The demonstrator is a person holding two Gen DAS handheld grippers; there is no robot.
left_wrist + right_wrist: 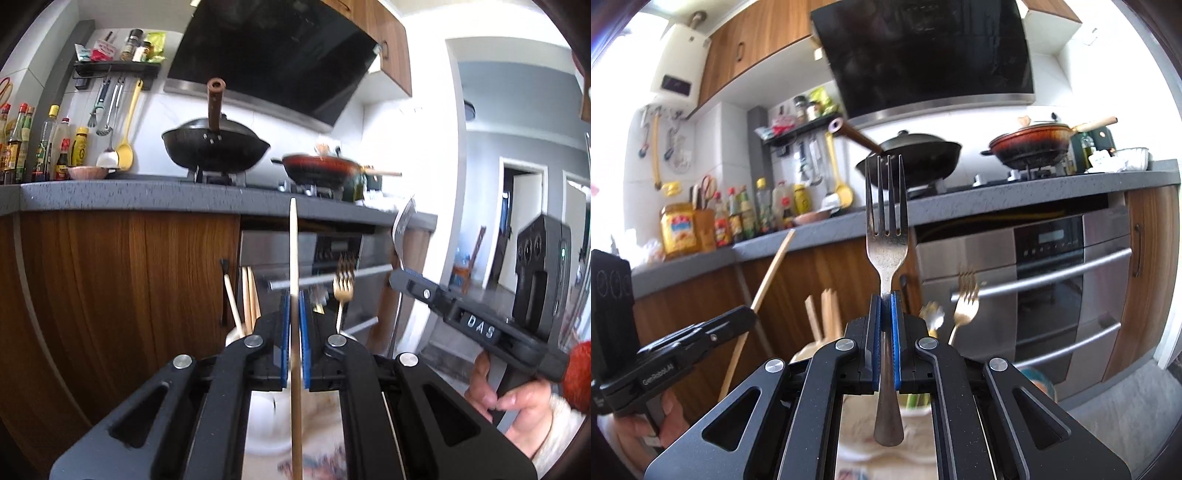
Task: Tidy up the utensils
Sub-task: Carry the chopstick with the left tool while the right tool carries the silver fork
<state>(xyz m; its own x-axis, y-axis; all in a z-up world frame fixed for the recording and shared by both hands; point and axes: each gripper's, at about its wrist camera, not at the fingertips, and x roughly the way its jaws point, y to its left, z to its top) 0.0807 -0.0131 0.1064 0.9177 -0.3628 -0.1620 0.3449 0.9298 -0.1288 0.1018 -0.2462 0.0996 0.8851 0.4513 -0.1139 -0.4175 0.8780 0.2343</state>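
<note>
A slim pale wooden chopstick (294, 258) is clamped upright at the left wrist frame's centre by the left gripper (294, 306); a silver steel fork (886, 229), tines up, is pinched mid-frame by the right gripper (886, 310), a gold fork (964, 302) blurred at lower right

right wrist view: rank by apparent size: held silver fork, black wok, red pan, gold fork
1. silver fork, inflated by nearness to the camera
2. black wok
3. red pan, close to the wok; unsure between them
4. gold fork, blurred
</note>
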